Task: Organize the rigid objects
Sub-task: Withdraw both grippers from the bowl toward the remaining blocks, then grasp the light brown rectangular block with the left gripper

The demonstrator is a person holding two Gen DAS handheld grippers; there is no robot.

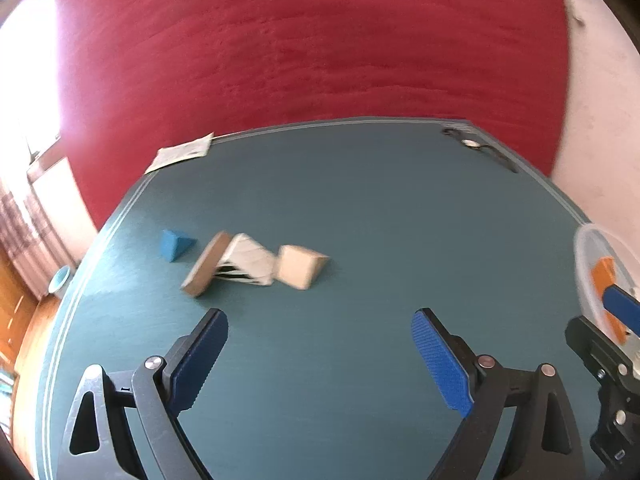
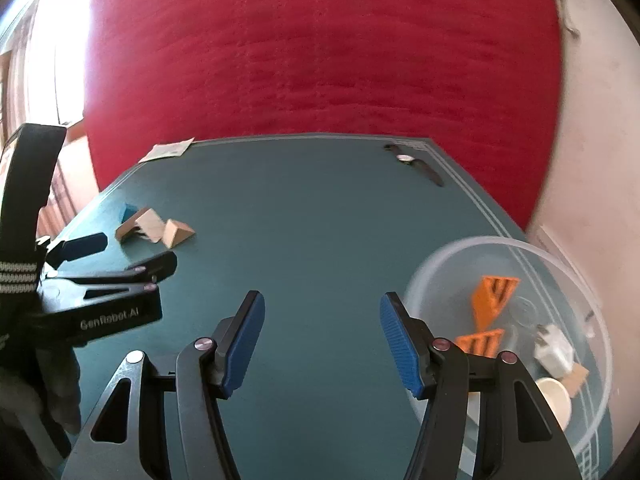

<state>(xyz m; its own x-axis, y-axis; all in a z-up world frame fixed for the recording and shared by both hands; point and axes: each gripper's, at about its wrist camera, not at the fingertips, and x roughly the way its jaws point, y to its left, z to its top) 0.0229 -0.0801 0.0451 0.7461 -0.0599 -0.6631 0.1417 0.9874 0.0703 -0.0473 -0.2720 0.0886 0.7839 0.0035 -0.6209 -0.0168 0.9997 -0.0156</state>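
A blue wedge block (image 1: 176,245), a flat brown wooden block (image 1: 207,264) leaning on a white striped block (image 1: 249,261), and a pale wooden wedge (image 1: 301,266) lie in a row on the teal table (image 1: 360,200). My left gripper (image 1: 320,330) is open and empty, just short of them. The same blocks show far left in the right wrist view (image 2: 154,229). My right gripper (image 2: 322,312) is open and empty, left of a clear plastic bowl (image 2: 592,300) holding orange blocks (image 2: 494,294), a white block (image 2: 554,350) and a cream cylinder (image 2: 556,400).
A wristwatch (image 2: 416,164) lies at the table's far right corner. A paper sheet (image 1: 180,154) overhangs the far left edge. A red wall stands behind the table. The left gripper's body (image 2: 100,292) sits to the left of my right gripper.
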